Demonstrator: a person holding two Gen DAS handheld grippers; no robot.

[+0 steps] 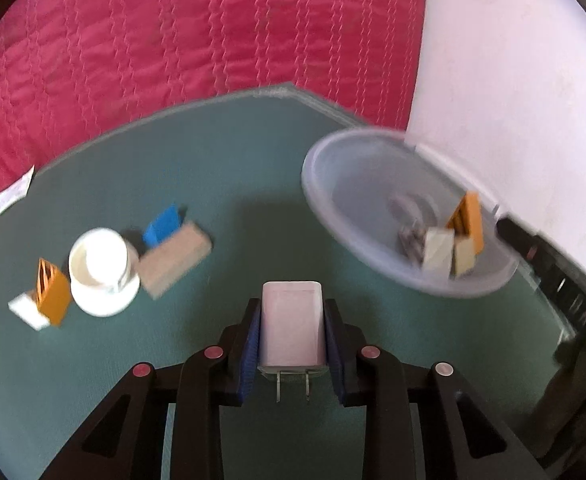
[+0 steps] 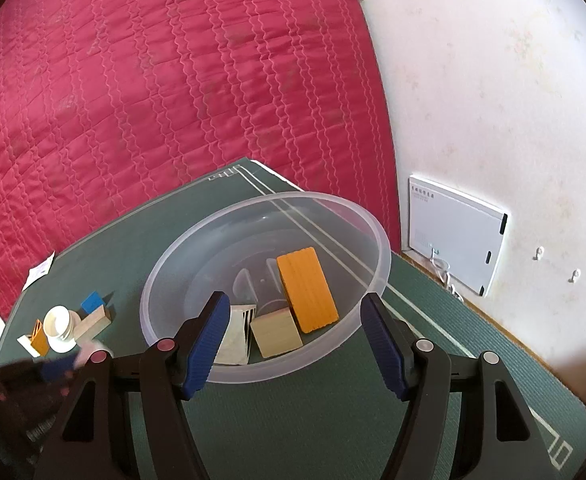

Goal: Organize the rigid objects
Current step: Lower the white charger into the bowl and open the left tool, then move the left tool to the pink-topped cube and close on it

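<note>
On the left of the green mat (image 1: 253, 184), seen from the left wrist, an orange block (image 1: 53, 292) leans on a small white piece (image 1: 27, 310). Just to its right stands a white cup (image 1: 101, 268), then a tan wooden block (image 1: 175, 262) with a blue block (image 1: 161, 226) behind it. At the near middle, the left tongs (image 1: 292, 344) pinch a white plug adapter (image 1: 292, 328) by its sides, both blue pads (image 1: 251, 344) pressed on it, its two metal prongs pointing back toward the camera, above the mat. To the far right sits a clear plastic bowl (image 1: 333, 184), holding an orange block, pale blocks and a grey blurred item.

From the right wrist, the same bowl (image 2: 173, 276) lies straight ahead with a large orange block (image 2: 307, 288), a pale wooden block (image 2: 275, 332) and a white slotted piece (image 2: 239, 332) inside. The right tongs (image 2: 295, 340) are spread, holding nothing, over the bowl's near rim. A red quilted bed (image 2: 133, 100) lies beyond the mat, and a white box (image 2: 453, 236) leans on the wall at right.
</note>
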